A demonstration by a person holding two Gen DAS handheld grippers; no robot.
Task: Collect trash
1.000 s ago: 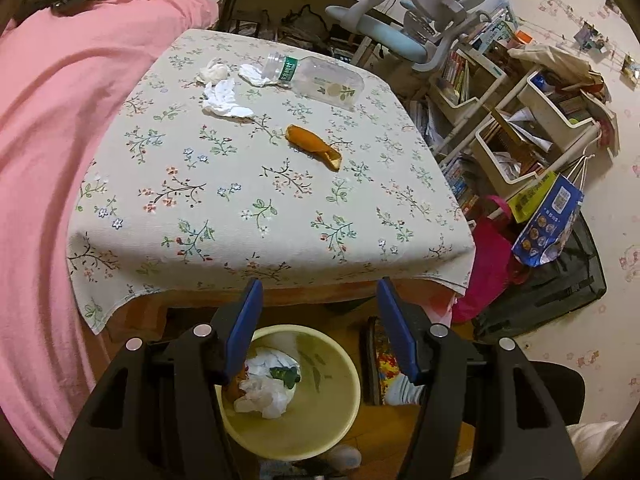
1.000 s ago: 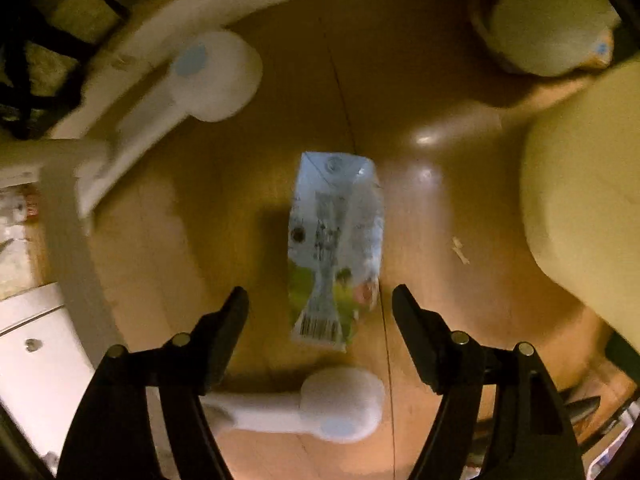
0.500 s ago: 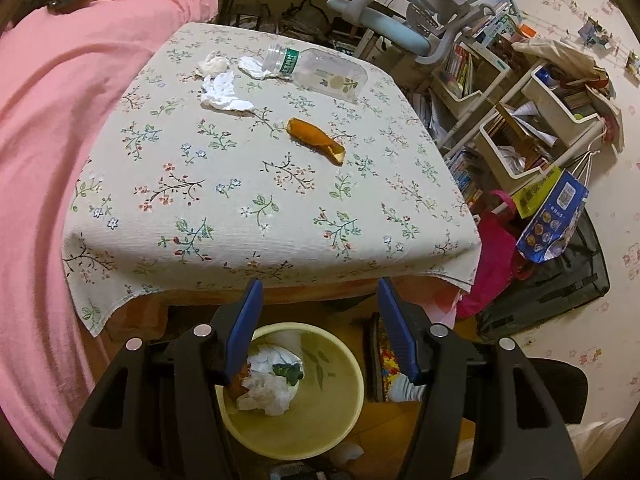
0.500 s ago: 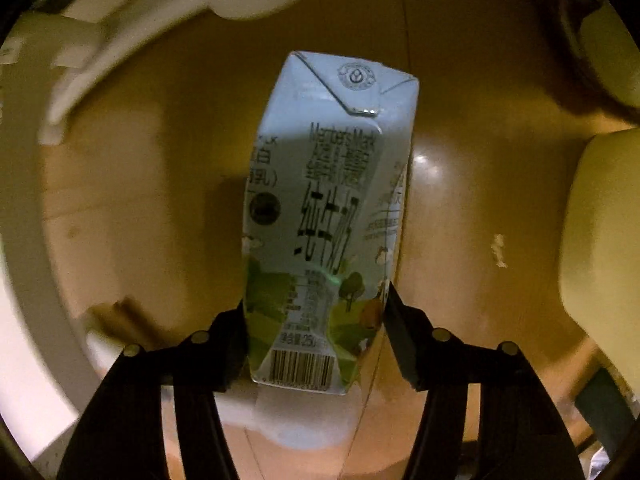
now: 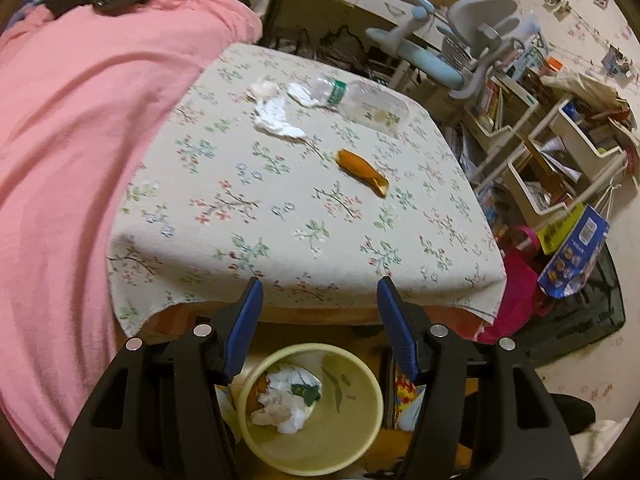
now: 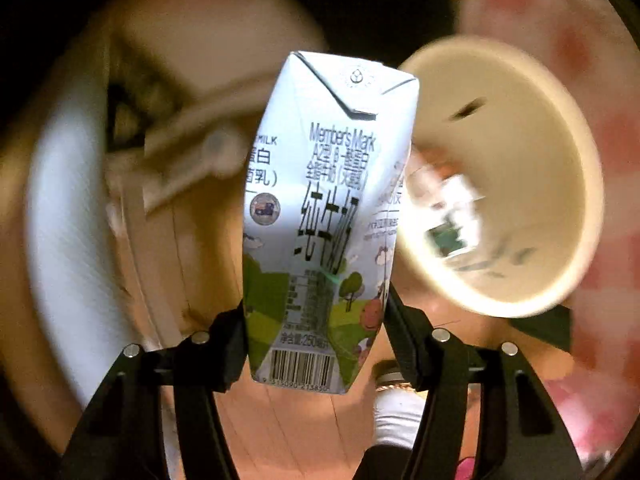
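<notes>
My right gripper (image 6: 316, 304) is shut on a white and green milk carton (image 6: 324, 208), held off the floor to the left of the pale yellow trash bin (image 6: 568, 128), whose mouth faces the camera. My left gripper (image 5: 320, 284) is open and empty, above the same bin (image 5: 360, 440), which holds crumpled tissues (image 5: 286, 400). On the floral tablecloth (image 5: 280, 220) lie an orange peel (image 5: 362, 170), white tissues (image 5: 276, 116) and an empty clear plastic bottle (image 5: 364, 100).
A pink blanket (image 5: 68, 168) covers the bed to the left of the table. Shelves (image 5: 552, 152), a grey-blue chair (image 5: 452, 48), a blue box (image 5: 576, 256) and a pink bag (image 5: 516, 292) crowd the right side. Wooden floor (image 6: 288, 432) lies below the carton.
My right gripper closed on the milk carton, lifted it off the floor and swung towards the bin. My left gripper shifted slightly right and stayed open.
</notes>
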